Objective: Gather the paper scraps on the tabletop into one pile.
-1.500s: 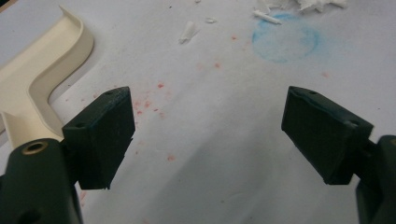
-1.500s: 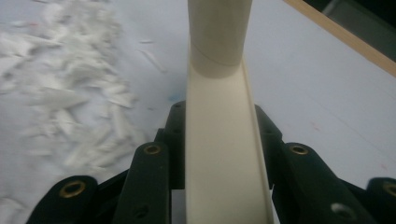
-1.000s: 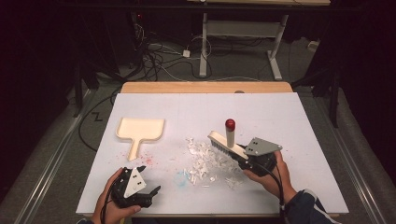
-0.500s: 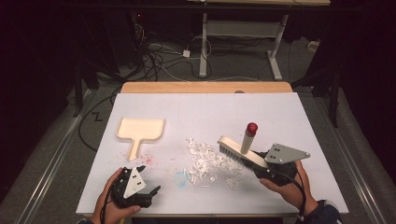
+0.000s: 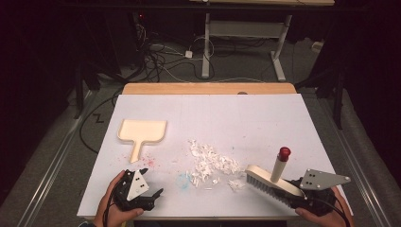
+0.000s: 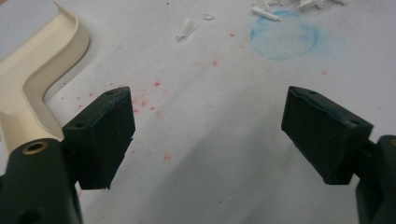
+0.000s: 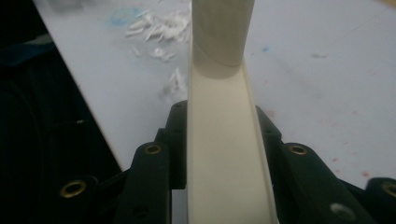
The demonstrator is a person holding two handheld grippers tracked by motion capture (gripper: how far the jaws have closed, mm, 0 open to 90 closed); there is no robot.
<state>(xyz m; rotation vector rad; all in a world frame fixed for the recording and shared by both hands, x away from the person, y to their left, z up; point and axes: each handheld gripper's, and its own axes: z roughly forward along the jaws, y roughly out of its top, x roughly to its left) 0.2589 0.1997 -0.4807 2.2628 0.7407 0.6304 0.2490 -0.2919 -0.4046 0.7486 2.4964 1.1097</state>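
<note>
Since the earlier frames the right gripper [image 5: 302,196] had drawn back from the pile of white paper scraps [image 5: 210,164] toward the table's [image 5: 227,116] near right corner, carrying the brush [image 5: 274,182] with it; the left gripper [image 5: 150,195] had kept its place near the front left edge

With the scrap pile as landmark: the right hand [image 5: 326,215] came in from the bottom edge, to the right of and nearer than the pile, its gripper pointing left toward the scraps with the grey plate [image 5: 324,178] on top. Its jaws were closed on the cream back of the brush [image 7: 224,154], which ran straight out between them in the right gripper view. The bristles faced down just right of the pile's nearest scraps, and the red-tipped handle [image 5: 280,163] stood tilted up from the brush back

The left hand [image 5: 116,208] lay left of and nearer than the pile, wrapped round its gripper, which aimed right and slightly forward. In the left gripper view the jaws stood wide apart with nothing between them, over white table [image 6: 224,140] speckled with red and a faint blue ring [image 6: 285,35]

The cream dustpan [image 5: 142,132] lay flat well left of the pile, its handle pointing toward the left gripper; its edge [image 6: 32,88] showed just beside one jaw
</note>
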